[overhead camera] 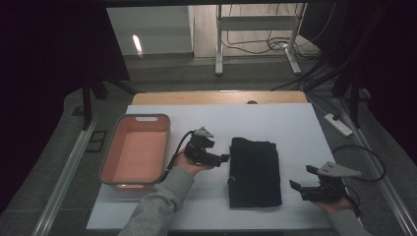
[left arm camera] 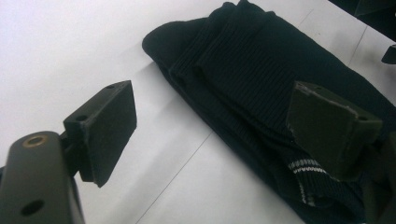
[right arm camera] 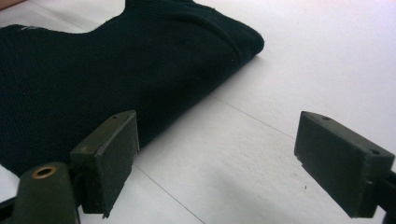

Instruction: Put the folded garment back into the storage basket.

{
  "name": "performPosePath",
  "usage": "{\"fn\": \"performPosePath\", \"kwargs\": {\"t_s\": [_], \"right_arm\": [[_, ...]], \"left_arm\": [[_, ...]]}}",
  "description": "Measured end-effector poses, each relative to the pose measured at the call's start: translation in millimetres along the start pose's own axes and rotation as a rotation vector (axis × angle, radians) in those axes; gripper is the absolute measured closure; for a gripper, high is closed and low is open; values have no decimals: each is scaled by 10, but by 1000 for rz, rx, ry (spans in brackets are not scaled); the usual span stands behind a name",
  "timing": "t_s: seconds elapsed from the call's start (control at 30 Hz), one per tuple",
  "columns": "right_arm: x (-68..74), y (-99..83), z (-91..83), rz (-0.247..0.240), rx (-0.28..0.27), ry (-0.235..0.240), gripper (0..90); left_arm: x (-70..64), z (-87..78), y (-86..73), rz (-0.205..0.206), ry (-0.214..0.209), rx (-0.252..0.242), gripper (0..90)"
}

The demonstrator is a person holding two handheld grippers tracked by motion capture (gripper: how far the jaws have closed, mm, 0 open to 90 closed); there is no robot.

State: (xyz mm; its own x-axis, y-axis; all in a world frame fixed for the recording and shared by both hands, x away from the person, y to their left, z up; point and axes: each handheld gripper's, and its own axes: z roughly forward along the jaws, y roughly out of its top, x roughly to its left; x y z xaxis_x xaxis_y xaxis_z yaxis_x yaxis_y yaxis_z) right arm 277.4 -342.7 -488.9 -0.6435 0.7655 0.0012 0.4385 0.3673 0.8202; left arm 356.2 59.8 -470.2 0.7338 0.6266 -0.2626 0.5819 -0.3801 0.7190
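Garment: folded black ribbed knit sweater [overhead camera: 255, 171] on white table [overhead camera: 295, 128].
Left tongs [overhead camera: 223, 158]: wide open, empty, at its left edge.
Right tongs [overhead camera: 301, 179]: wide open, empty, off its right.
Advice: probably pinch all layers at both edges.

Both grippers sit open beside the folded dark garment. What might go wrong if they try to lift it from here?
1. The left gripper is at the edge of the folded dark knit garment; its open jaws may pinch only the top layers, so the fold could open.
2. The right gripper is apart from the garment; lifting from one side would probably drag it across the white table.
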Motion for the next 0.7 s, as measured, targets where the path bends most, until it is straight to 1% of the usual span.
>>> {"fn": "performPosePath", "kwargs": {"t_s": [0.4, 0.7], "right_arm": [[-3, -5, -3, 2, 2, -1, 147], [0, -6, 0, 2, 2, 0, 147]], "left_arm": [[26, 106, 72, 0, 3, 17, 158], [13, 201, 135, 4, 1, 26, 156]]}}
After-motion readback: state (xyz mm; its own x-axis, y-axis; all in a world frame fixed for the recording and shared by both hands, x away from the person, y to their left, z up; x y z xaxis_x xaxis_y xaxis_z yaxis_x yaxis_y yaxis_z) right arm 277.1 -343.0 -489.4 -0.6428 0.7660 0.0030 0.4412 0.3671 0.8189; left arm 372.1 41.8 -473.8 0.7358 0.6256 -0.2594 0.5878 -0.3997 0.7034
